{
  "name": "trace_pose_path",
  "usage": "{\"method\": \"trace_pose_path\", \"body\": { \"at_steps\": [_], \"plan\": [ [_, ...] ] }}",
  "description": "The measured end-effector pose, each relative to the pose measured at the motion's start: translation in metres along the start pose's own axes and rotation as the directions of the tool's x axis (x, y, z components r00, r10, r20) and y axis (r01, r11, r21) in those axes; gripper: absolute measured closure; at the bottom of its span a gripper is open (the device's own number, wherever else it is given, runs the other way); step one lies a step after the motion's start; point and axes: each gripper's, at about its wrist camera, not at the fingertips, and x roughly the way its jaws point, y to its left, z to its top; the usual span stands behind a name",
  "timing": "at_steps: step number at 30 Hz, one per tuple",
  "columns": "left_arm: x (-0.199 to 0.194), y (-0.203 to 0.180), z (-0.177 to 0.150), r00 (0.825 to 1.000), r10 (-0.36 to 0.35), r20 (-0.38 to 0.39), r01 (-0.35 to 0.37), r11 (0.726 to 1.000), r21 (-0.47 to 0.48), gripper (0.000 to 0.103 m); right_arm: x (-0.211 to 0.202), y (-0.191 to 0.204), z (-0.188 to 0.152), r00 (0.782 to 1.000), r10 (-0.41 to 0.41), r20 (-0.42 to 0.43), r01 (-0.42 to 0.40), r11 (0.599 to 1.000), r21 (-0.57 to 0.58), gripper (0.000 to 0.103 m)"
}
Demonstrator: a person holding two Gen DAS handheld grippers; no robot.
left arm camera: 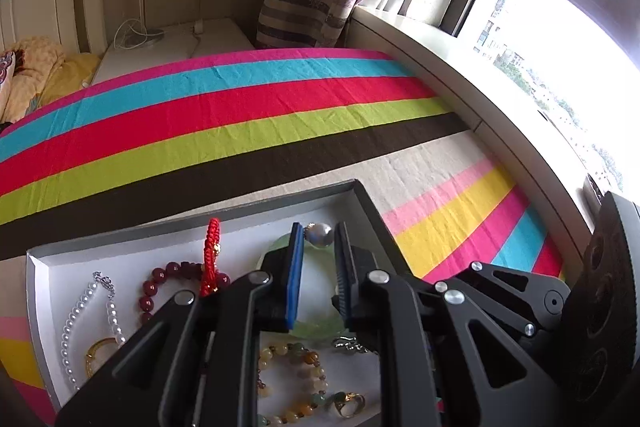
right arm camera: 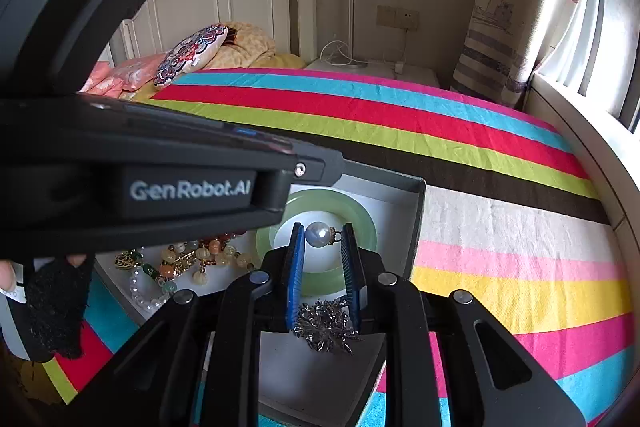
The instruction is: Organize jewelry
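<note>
The tray (left arm camera: 362, 203) of jewelry sits on the striped bed (left arm camera: 240, 115), and both tools hover over its green bangle (right arm camera: 360, 223). The right tool (right arm camera: 320, 239) pinches a pearl (right arm camera: 319, 234) at its very tips, with a silver brooch (right arm camera: 326, 325) lying between the pads further back. The left tool (left arm camera: 318, 239) is narrowly parted around nothing I can make out. That round pearl could squirt free, and the two tools, so near, may knock together.

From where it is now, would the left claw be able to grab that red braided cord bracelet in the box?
Probably yes. The red braided cord bracelet lies uncovered just left of the left claw, whose jaws stand open over the green bangle; nothing blocks a short sideways shift.
</note>
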Motion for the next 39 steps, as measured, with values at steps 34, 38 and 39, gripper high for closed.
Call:
{"method": "trace_pose_path", "body": {
  "at_steps": [34,38,39],
  "plan": [
    [-0.212,-0.027,-0.107,0.457,0.643,0.614,-0.7,0.686,-0.197,0.002,-0.15,0.016,0.003,0.936,-0.05,0.348,-0.01,0.985,0.17,0.016],
    [-0.207,-0.009,-0.138,0.555,0.635,0.537,-0.632,0.742,-0.224,0.002,-0.133,0.037,-0.016,0.961,-0.051,0.27,-0.018,0.969,0.246,0.016],
    [-0.204,-0.003,-0.145,0.573,0.631,0.523,-0.617,0.752,-0.231,0.002,-0.129,0.041,-0.02,0.964,-0.064,0.258,-0.005,0.966,0.257,0.016]
  ]
}}
